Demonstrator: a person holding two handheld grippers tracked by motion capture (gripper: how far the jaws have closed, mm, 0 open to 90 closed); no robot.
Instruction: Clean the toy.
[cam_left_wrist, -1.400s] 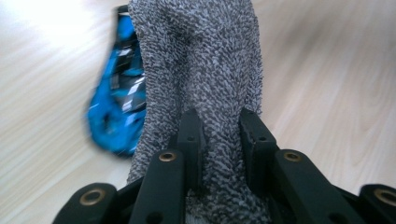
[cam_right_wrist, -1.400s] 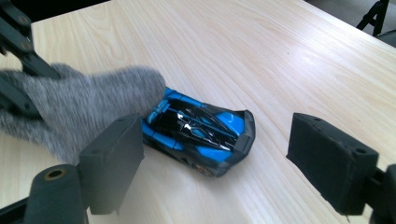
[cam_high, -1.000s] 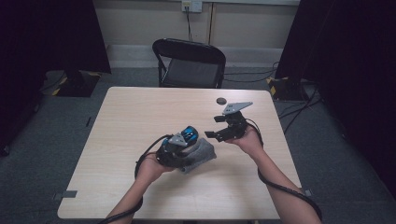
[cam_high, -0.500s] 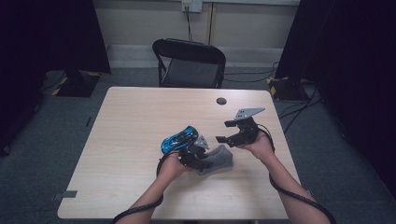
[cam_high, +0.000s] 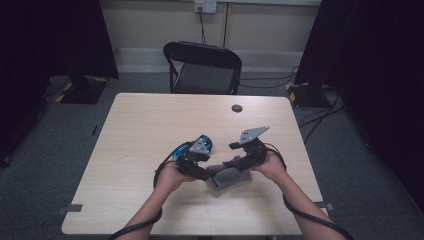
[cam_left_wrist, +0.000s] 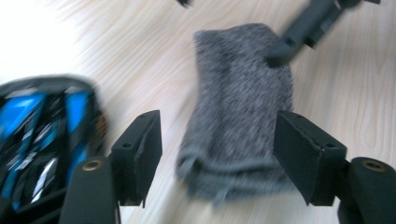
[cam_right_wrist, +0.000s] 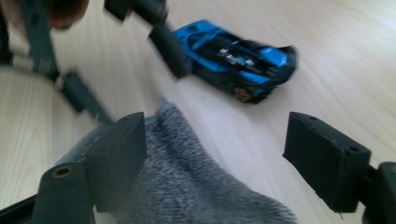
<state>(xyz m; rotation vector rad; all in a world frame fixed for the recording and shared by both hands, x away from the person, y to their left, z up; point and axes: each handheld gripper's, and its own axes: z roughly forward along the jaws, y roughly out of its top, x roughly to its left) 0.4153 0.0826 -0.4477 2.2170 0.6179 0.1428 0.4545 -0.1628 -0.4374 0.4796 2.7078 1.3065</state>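
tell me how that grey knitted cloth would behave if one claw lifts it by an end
The grey knitted cloth looks soft and folded in layers, so it would probably droop and unfold rather than stay flat. It seems light for its size. Its fuzzy knit should grip the pads rather than slip. Pushed along the wooden table, it would likely bunch up instead of sliding.

a pale wooden table (cam_high: 140, 150) carries a grey sock (cam_high: 229, 177), a blue toy car (cam_high: 202, 142) (and a small dark disc (cam_high: 237, 108)).

place: recording lab | signs: black curtains (cam_high: 50, 35), bare table (cam_high: 150, 125), folding chair (cam_high: 202, 67), floor cables (cam_high: 320, 117)
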